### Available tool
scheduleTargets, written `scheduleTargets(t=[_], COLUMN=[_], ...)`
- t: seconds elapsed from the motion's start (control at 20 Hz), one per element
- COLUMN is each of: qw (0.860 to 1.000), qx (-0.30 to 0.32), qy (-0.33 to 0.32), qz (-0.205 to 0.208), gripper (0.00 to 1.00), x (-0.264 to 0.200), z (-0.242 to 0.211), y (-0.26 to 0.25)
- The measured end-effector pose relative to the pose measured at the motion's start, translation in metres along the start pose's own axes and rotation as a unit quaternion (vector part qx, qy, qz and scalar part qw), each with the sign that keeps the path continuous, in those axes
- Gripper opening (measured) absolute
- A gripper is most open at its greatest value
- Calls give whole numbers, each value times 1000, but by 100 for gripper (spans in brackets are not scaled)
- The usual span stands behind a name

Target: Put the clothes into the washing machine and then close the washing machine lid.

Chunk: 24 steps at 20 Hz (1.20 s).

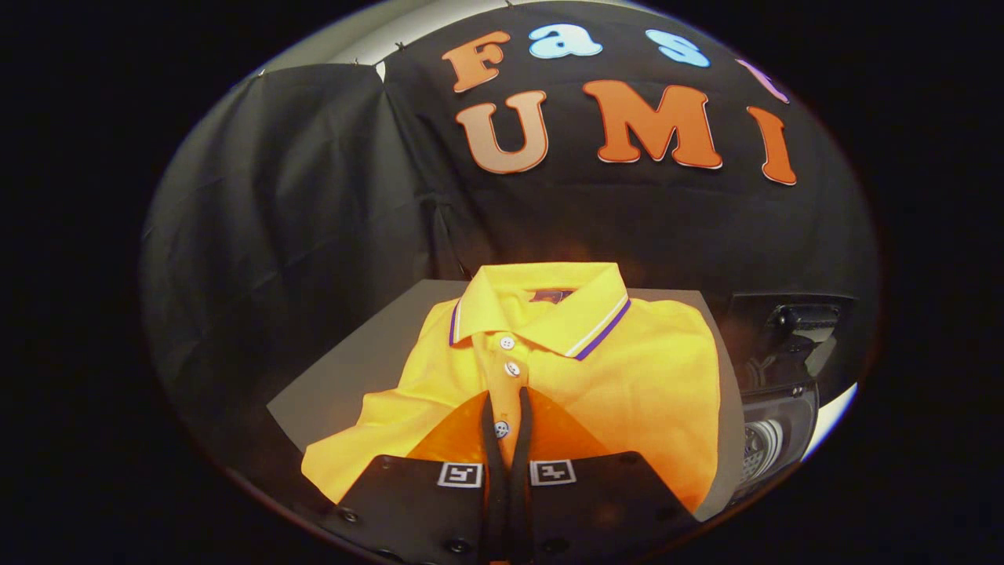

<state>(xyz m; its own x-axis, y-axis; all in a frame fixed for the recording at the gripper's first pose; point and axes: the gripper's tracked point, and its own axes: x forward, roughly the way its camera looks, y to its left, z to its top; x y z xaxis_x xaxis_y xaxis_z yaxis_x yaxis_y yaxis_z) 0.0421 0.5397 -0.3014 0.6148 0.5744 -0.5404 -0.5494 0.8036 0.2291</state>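
Hand-held gripper (507, 408) pinched closed on yellow polo shirt (627, 369) placket; washing machine (776, 392) just right

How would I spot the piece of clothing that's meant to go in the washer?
Look at the grey table before the black cloth wall. A folded yellow polo shirt lies on it, left of the dark washing machine. It has a striped collar and white buttons, and the gripper has its fingers nearly closed over the button strip.

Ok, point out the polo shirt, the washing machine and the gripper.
yellow polo shirt (627, 369), gripper view, right chest panel
washing machine (776, 424), gripper view, dark front right of the shirt
gripper (507, 408), gripper view, fingers pinching the placket
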Motion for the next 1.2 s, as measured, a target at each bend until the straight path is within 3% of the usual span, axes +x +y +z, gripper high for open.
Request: scheduleTargets(t=[0.35,0.65,0.9,1.2], qw=[993,980,973,967], qx=[-23,-20,-19,-24], qy=[-113,-194,-225,-253], qz=[20,36,39,5], gripper=[8,8,8,8], x=[-42,-98,-147,-199], z=[44,103,134,157], y=[6,-25,-73,-165])
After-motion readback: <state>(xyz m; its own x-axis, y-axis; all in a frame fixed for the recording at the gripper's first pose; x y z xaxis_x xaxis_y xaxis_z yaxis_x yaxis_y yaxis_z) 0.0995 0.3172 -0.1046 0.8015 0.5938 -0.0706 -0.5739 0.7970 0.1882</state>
